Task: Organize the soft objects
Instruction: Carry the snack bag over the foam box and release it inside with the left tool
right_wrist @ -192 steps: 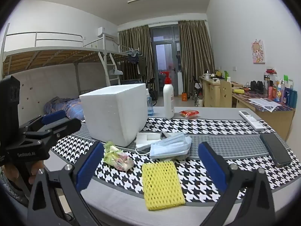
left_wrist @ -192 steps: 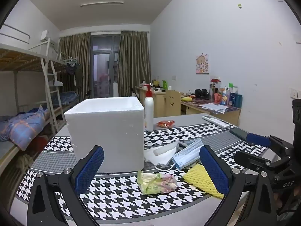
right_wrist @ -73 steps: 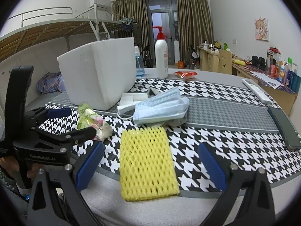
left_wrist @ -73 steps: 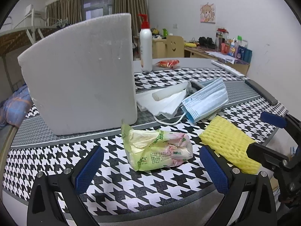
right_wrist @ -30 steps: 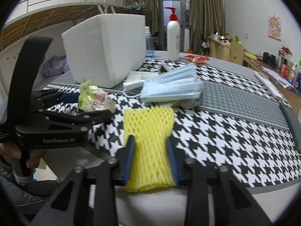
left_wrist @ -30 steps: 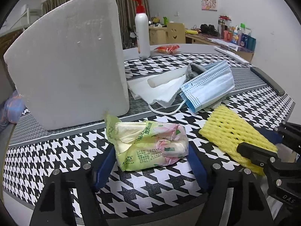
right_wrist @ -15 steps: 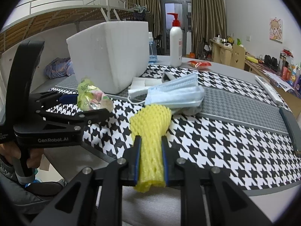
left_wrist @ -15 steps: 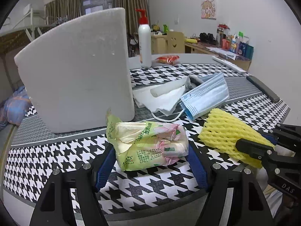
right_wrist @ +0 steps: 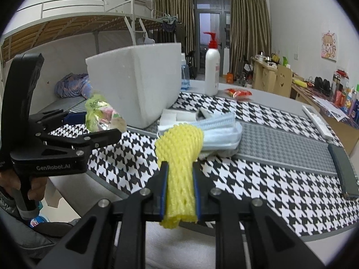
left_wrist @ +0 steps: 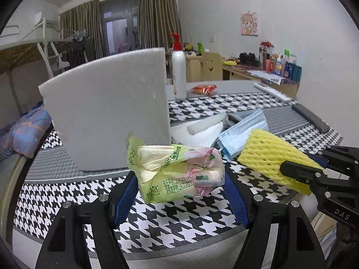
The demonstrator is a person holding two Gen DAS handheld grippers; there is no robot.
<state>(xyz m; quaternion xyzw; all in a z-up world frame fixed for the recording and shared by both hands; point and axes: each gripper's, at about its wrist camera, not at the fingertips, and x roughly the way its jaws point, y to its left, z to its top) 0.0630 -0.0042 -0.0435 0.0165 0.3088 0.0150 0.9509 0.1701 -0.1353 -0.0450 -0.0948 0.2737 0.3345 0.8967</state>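
My left gripper is shut on a green and pink tissue pack, held just above the houndstooth table; the same pack shows in the right wrist view, at the left. My right gripper is shut on a yellow foam net, squeezed narrow between the blue pads and lifted off the table. The net also shows at the right of the left wrist view. A white foam box stands behind the pack. A blue face mask lies on white tissue paper.
A white pump bottle and a red snack packet stand behind the box. A dark phone and a white remote lie at the right. A bunk bed is on the left, cluttered desks on the right.
Both grippers have lifted their loads off the table. The right jaws closed tighter, squeezing the yellow net narrow, and the tissue pack rose with the left gripper.
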